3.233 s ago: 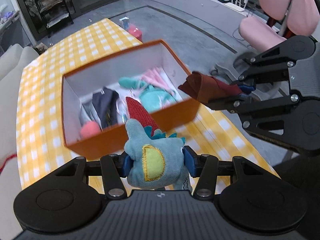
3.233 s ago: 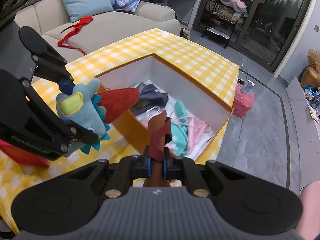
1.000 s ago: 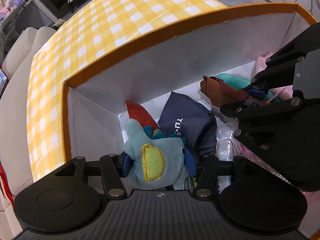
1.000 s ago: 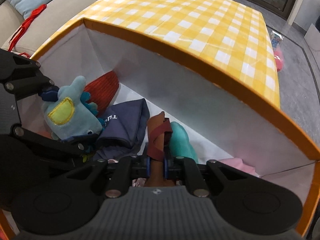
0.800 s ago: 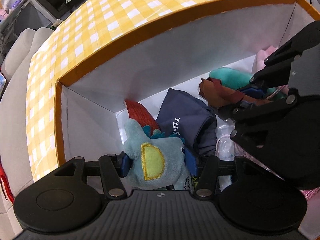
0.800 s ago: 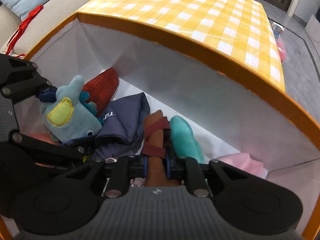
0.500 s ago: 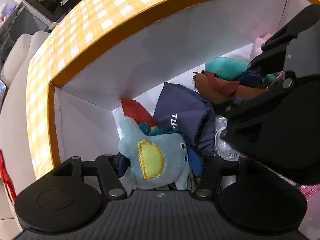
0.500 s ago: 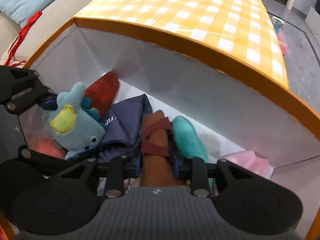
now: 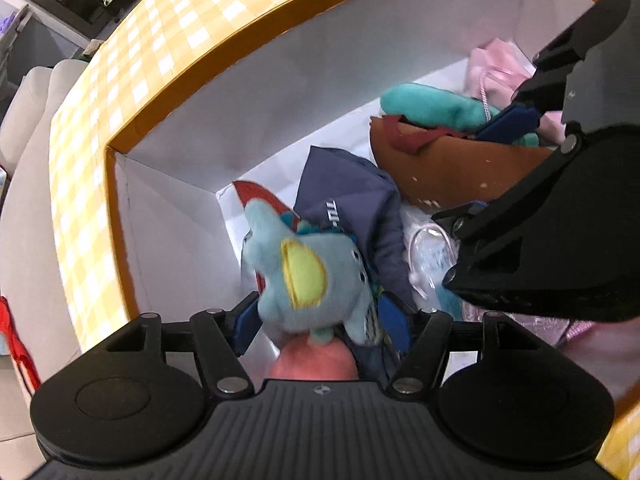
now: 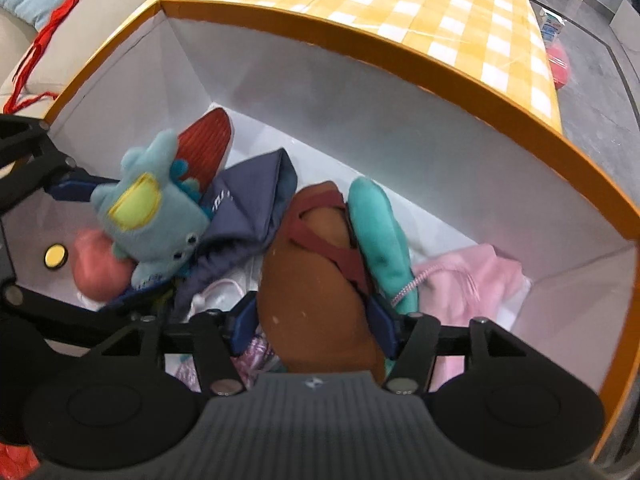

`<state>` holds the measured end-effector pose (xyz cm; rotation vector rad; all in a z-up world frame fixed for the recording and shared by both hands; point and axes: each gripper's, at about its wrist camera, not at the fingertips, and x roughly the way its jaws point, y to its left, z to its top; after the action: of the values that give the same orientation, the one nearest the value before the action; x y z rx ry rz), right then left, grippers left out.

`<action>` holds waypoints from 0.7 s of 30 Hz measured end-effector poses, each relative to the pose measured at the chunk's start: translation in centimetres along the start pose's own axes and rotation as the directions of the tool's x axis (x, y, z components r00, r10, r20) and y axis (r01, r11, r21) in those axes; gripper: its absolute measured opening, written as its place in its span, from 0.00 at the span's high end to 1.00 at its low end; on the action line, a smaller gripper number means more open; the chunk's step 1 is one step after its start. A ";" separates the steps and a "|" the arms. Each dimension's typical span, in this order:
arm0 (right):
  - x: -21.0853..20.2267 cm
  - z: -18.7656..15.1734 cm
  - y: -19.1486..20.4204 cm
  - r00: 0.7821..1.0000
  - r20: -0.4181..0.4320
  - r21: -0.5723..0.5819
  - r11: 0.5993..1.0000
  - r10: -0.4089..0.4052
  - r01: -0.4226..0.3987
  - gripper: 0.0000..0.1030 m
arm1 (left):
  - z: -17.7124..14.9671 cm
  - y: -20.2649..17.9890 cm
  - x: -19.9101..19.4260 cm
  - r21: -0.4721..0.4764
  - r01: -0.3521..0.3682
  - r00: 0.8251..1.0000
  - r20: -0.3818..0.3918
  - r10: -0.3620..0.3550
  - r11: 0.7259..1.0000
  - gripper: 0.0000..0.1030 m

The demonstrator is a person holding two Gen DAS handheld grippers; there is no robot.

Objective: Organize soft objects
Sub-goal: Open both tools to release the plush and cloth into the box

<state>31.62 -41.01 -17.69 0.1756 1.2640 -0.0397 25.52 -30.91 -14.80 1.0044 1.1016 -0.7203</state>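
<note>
The cardboard box [image 10: 400,60] is orange outside, white within. Inside it lie a light-blue plush creature with a yellow patch [image 10: 148,216], a navy folded garment [image 10: 248,200], a brown roll banded maroon [image 10: 320,272], a teal plush [image 10: 380,228] and pink cloth [image 10: 472,276]. The bench cloth [image 10: 400,0] beyond the box is yellow-and-white check.

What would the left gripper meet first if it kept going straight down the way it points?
Probably the blue plush toy lying between the left gripper's open jaws, with a pink ball just under it inside the box.

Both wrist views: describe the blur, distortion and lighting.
Left wrist view: the blue plush toy is motion-smeared, and the fisheye bows the orange box rim. Right wrist view: sharper, edges softening; even light on the white box wall, the brown pouch lies unblurred.
</note>
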 end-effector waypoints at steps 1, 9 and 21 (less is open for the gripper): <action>-0.3 -0.1 0.1 1.000 -0.004 -0.002 1.000 -0.004 0.004 0.40 | 0.0 -0.1 -0.2 0.007 -0.005 1.000 -0.004 0.005 1.000 0.26; -2.9 -1.1 0.0 0.998 -0.060 -0.007 0.999 -0.033 0.033 0.21 | -0.6 -0.3 -2.5 0.023 0.008 0.999 -0.044 -0.007 1.000 0.16; -10.6 -3.6 -0.8 0.998 -0.009 0.133 0.989 -0.064 0.065 0.05 | -1.9 0.5 -8.8 -0.110 0.052 0.997 -0.052 -0.057 0.993 0.06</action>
<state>24.89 -41.90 -8.78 0.2505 1.2718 -0.1801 22.47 -28.96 -6.51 0.9091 1.2070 -0.6728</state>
